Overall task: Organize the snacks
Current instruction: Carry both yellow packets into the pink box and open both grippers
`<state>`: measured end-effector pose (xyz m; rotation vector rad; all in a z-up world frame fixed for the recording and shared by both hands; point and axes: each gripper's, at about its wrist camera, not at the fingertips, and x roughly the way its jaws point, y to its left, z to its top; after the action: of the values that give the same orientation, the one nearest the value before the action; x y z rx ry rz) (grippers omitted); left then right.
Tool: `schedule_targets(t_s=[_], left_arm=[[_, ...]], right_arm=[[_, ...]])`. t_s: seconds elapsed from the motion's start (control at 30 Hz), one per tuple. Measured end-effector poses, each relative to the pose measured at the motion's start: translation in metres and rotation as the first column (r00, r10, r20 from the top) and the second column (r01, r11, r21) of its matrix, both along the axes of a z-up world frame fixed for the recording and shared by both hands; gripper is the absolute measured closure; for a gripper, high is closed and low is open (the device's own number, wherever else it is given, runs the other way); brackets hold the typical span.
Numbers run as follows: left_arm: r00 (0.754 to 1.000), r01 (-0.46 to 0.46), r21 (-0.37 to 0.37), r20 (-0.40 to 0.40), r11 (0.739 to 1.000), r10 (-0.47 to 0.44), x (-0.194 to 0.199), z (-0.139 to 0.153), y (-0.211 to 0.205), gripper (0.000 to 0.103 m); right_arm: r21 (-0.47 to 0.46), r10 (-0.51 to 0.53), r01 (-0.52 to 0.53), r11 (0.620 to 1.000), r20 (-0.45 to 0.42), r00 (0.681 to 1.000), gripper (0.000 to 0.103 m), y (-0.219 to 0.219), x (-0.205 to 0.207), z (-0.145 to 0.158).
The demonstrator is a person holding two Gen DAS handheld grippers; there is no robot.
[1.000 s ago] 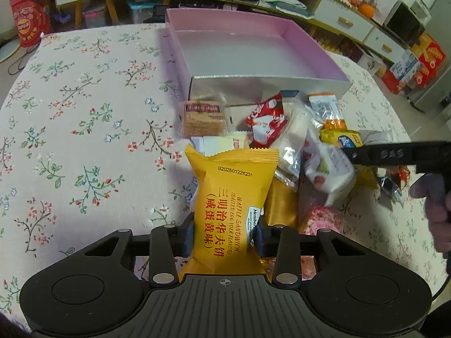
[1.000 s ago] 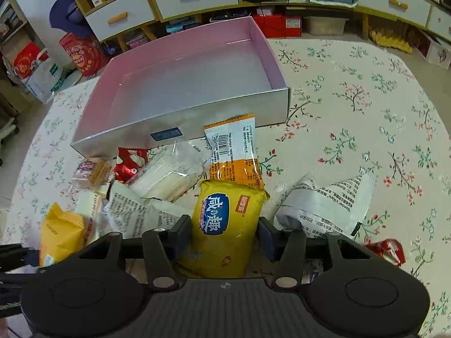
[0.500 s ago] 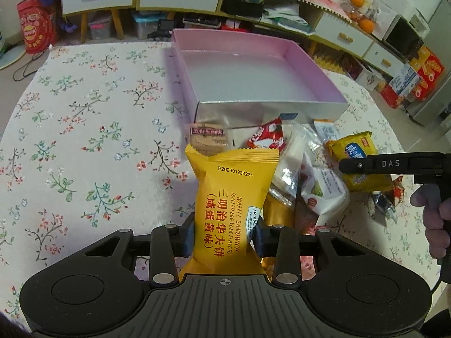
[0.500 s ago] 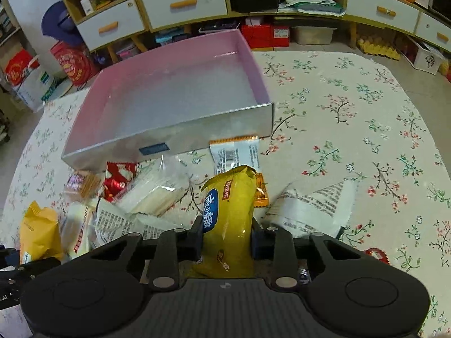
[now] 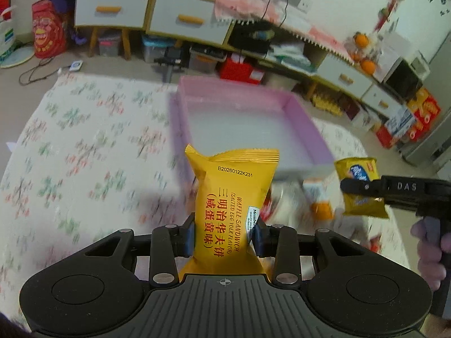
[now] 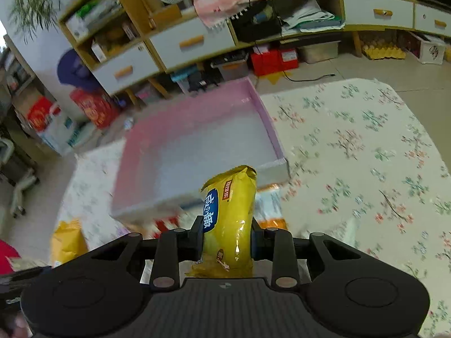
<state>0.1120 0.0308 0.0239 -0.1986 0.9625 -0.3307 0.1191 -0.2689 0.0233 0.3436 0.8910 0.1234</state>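
Observation:
My left gripper (image 5: 224, 236) is shut on an orange waffle sandwich packet (image 5: 232, 194), held upright in the air in front of the pink box (image 5: 248, 129). My right gripper (image 6: 227, 238) is shut on a yellow snack packet with a blue label (image 6: 229, 217), squeezed narrow and lifted off the table. That yellow packet (image 5: 359, 187) also shows at the right of the left wrist view, in the other gripper's black fingers (image 5: 366, 187). The orange packet (image 6: 67, 242) appears low on the left of the right wrist view. The pink box (image 6: 197, 146) holds nothing.
Several loose snack packets (image 5: 315, 200) lie blurred on the floral tablecloth (image 5: 84, 152) just in front of the box's near wall. A hand (image 5: 431, 245) grips the right tool's handle. Drawers and shelves (image 6: 180, 42) stand beyond the table.
Both grippers have risen with their packets, so the table and box look farther off. The right jaws went from loosely around the yellow packet to squeezing it narrow.

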Motion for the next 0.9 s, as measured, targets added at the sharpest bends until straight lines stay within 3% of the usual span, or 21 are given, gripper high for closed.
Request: schedule_targets(t_s=[0.27,0.43,0.63,0.9], left_arm=[[0.997,0.003,-0.029,0.081,1.0,0.0,0.065,-0.002,-0.035,0.068],[0.993,0.002,-0.005,0.115,1.0,-0.002,0.092,-0.021,-0.05,0.069],[0.987,0.016,0.073,0.157,0.997,-0.027,0.107,-0.039,-0.058,0.069],[0.993,0.05,0.153,0.101,0.987,-0.066,0.109,-0.057,-0.058,0.069]], right_arm=[[0.054,0.029,-0.033,0.998,0.065,0.997,0.103,-0.003,0.056,0.001],[0.01,0.061,-0.062,0.998,0.089,0.994,0.103,-0.003,0.091,-0.018],[-0.047,0.084,-0.082,0.996,0.049,0.995,0.103,-0.005,0.101,-0.038],[-0.13,0.119,-0.128,0.983,-0.072,0.99,0.103,0.013,0.085,-0.048]])
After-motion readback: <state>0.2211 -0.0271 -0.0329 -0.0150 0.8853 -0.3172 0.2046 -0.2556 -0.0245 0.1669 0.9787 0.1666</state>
